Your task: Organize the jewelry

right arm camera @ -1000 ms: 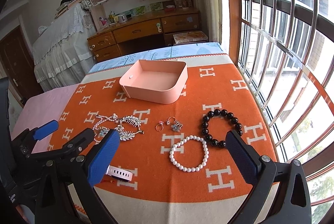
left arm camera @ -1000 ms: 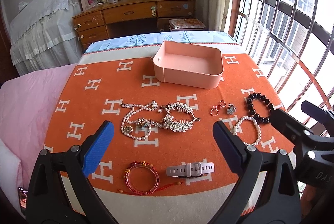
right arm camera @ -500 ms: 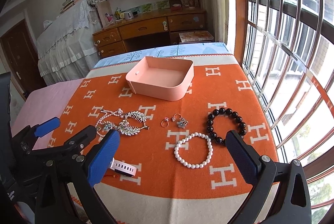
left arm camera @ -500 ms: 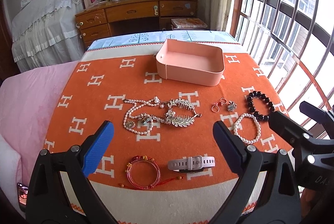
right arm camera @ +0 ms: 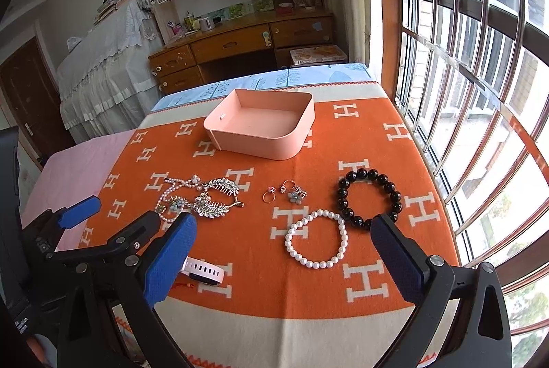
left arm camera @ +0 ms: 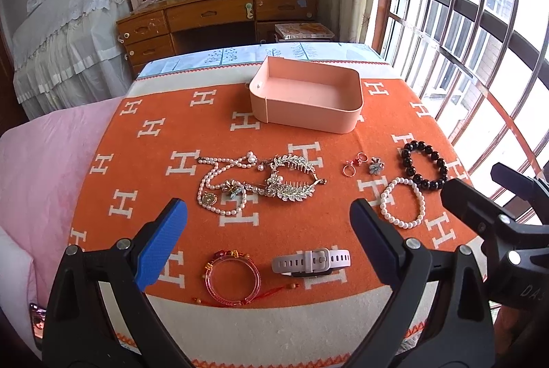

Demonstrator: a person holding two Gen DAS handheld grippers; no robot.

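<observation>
Item: white pearl bracelet, flat on the orange blanket, touching the black bead bracelet. It lies just ahead of your right gripper, between its spread, empty jaws. Pink tray beyond, empty. Your left gripper, likewise spread, sits farther off.

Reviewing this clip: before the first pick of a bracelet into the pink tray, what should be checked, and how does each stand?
1. Pink tray empty, upright: ok.
2. Right gripper open, holding nothing: ok.
3. Left gripper open, holding nothing: ok.
4. White pearl bracelet clear of black bead bracelet: cannot tell, they look close or touching.
5. Pearl necklace free of silver hair comb: not ok, tangled together.
</observation>
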